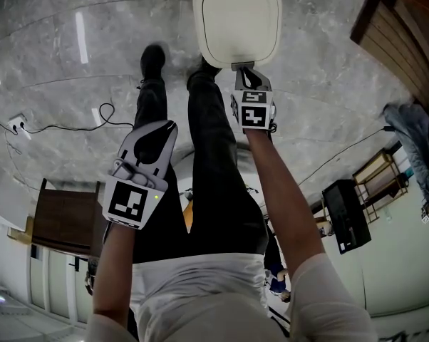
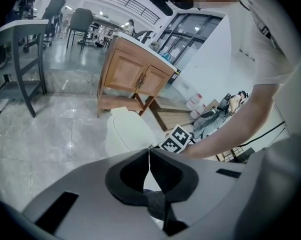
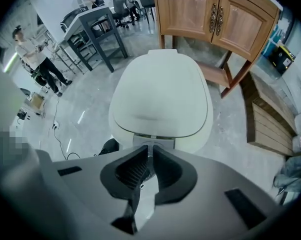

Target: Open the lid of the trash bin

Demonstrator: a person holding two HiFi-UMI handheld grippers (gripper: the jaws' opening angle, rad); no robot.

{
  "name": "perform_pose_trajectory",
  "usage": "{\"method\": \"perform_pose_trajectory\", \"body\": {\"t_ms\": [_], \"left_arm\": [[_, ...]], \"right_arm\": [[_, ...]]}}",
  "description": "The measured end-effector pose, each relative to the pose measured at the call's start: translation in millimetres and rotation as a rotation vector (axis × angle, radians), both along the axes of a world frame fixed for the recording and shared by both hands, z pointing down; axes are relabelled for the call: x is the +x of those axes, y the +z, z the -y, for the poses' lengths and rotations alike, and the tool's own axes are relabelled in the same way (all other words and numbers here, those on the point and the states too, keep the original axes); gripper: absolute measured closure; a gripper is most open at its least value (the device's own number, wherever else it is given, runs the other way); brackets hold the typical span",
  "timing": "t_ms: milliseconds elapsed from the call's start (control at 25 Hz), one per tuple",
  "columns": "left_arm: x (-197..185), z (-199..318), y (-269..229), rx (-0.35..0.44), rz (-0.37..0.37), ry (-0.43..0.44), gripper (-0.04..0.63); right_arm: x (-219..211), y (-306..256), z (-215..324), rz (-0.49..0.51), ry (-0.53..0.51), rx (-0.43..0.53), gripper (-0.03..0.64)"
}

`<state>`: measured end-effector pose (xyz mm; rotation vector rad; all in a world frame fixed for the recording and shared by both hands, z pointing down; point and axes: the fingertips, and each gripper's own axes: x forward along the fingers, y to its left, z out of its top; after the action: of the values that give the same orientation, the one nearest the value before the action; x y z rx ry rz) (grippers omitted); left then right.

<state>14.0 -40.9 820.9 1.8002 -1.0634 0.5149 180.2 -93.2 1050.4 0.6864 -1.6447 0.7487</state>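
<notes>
Nearest to us, the left hand-held gripper (image 2: 149, 156) hangs by our thigh. Its jaws are pressed together on nothing, and it is well apart from the work.

Further out, the right hand-held gripper (image 3: 151, 151) reaches down and forward. Its jaws are all but together with only a slim slit between them, and nothing sits in that slit. The tips stand right at the grey tab (image 3: 154, 140) on the near front edge of the bin (image 3: 198, 143). We cannot tell whether they touch it.

The bin stands on the glossy grey floor (image 3: 90, 109) just ahead of our feet. Its pale lid (image 3: 160, 89) is down and seated all round.

We judge the bin to be light, stiff plastic with a smooth, slippery skin. The rounded lid offers the jaws no real purchase, so the tab is the place to work. If it is a latch, we press it with closed jaws. Otherwise we hook under the front lip beside it and lift. A sideways shove could send so light a bin sliding across the polished floor, so the push should go straight down.

Beyond it stands a wooden cabinet (image 3: 215, 19).
</notes>
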Motion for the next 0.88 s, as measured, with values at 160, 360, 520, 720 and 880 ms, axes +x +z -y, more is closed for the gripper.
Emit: {"method": "perform_pose_trajectory", "body": {"t_ms": [160, 360, 520, 720, 880], "left_arm": [[2, -2, 0, 0.004, -0.008, 0.006, 0.574], [0, -6, -6, 0.043, 0.000, 0.044, 0.574], [-4, -11, -14, 0.059, 0.008, 0.074, 0.574], [-15, -9, -34, 0.083, 0.011, 0.087, 0.574], [-28, -3, -55, 0.101, 0.010, 0.088, 0.574]], "right_arm": [[0, 2, 0, -0.016, -0.002, 0.013, 0.572], [-3, 0, 1, 0.011, 0.019, -0.028, 0.572], [-1, -16, 12, 0.020, 0.012, 0.007, 0.572], [0, -55, 24, 0.028, 0.034, 0.061, 0.572], [-5, -91, 27, 0.038, 0.048, 0.092, 0.572]]}}
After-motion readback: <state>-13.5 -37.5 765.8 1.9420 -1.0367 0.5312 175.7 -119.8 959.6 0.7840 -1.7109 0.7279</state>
